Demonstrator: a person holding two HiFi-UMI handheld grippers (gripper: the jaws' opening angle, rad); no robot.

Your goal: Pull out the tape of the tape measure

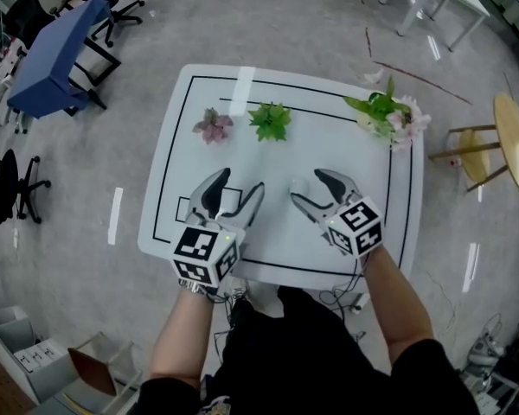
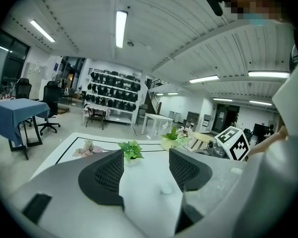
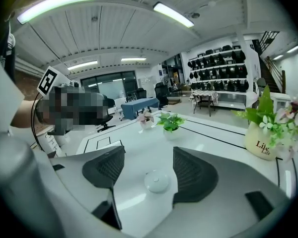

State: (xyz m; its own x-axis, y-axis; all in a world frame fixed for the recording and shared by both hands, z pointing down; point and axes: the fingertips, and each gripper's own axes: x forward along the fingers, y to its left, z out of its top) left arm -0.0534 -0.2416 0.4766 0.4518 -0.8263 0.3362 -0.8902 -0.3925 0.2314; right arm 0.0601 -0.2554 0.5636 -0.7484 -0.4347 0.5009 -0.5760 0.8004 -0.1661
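My left gripper (image 1: 242, 180) and right gripper (image 1: 305, 182) have fingers open, empty. I'd straddle the small white disc (image 3: 156, 181), likely the tape measure, squarely before closing.

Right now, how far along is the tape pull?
Nothing done: no tape is drawn out. The left tool and right tool hover open and empty over the table. A small white disc, possibly the tape measure, lies untouched. Gripping and pulling remain.
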